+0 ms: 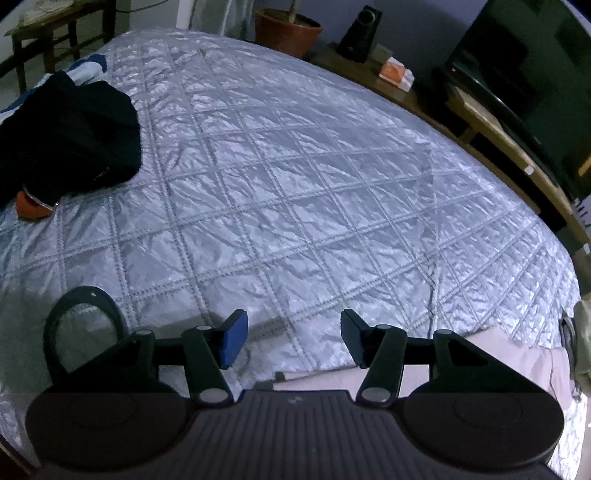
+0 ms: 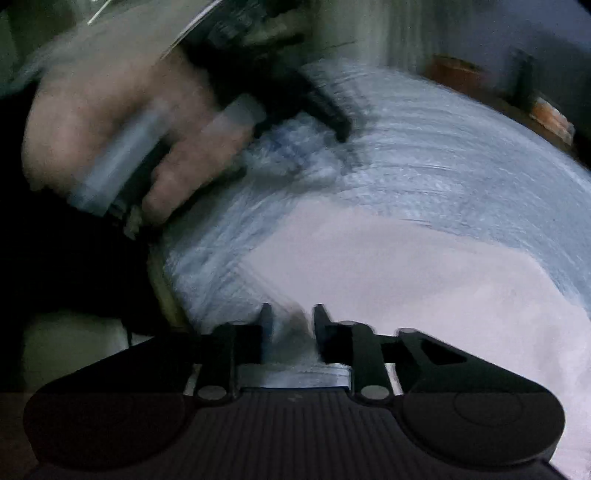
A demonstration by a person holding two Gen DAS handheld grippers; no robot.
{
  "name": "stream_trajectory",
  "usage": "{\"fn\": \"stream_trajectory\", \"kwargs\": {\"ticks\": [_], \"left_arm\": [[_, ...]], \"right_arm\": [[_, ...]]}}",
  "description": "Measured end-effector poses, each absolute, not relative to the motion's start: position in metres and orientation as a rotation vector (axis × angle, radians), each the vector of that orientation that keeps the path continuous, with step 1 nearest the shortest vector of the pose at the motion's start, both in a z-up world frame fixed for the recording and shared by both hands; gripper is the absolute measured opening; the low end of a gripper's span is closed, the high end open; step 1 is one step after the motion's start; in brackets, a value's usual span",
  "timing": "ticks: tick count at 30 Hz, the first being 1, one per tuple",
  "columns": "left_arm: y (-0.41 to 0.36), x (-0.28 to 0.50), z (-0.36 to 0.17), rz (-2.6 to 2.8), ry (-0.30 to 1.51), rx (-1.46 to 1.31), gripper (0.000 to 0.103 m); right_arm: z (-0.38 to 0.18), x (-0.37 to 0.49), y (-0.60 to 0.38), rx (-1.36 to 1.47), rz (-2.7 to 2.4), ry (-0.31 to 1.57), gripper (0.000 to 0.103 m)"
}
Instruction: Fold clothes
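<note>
Left gripper (image 1: 293, 339) open, jaws apart with nothing between them, hovering over a silver quilted bedspread (image 1: 295, 177) on the bed. Pale pink garment (image 1: 509, 354) at about four o'clock of that gripper, flat on the bedspread near the bed's edge. Dark heap of clothes (image 1: 70, 136) well apart at ten o'clock, over something orange (image 1: 31, 208), with a blue-and-white piece (image 1: 88, 66) behind. Beyond the bed: a terracotta pot (image 1: 286, 31), a black speaker (image 1: 360, 33), a dark screen (image 1: 524, 74) on a wooden bench (image 1: 487, 122).

Right wrist view heavily blurred. Right gripper (image 2: 290, 321) with jaws narrowly parted, low over the pink garment (image 2: 424, 288); possibly a fold of cloth between them, cannot tell whether pinched. Left hand (image 2: 122, 136) at eleven o'clock, wrapped around the other gripper's handle.
</note>
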State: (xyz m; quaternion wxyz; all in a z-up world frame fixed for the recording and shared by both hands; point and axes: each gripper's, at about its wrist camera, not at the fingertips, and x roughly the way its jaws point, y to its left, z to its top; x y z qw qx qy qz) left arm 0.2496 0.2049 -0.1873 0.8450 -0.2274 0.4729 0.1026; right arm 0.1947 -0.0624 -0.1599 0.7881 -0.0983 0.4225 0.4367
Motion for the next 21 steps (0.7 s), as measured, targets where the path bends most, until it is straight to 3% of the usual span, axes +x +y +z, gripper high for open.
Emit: {"fn": "stream_trajectory", "kwargs": {"ticks": [5,9,14,16,17,21], "left_arm": [[0.186,0.250,-0.184,0.141,0.994,-0.444,0.053],[0.172,0.252,-0.182,0.101,0.988,-0.406,0.055],[0.166,0.254,-0.187,0.097,1.004,-0.402,0.055],[0.165,0.255,-0.188,0.096,1.008,-0.403,0.055],[0.164,0.255,-0.188,0.094,1.008,-0.402,0.055],[0.161,0.256,-0.189,0.087,1.011,-0.397,0.055]], "right_arm": [[-0.163,0.243,-0.218,0.328,0.341,0.943,0.051],[-0.189,0.246,-0.318,0.704,-0.022,0.900,0.049],[-0.200,0.259,-0.325,0.716,-0.057,0.887,0.049],[-0.205,0.264,-0.327,0.712,-0.060,0.880,0.029],[-0.205,0.266,-0.324,0.683,-0.052,0.874,0.010],[-0.200,0.264,-0.320,0.604,-0.032,0.869,0.011]]}}
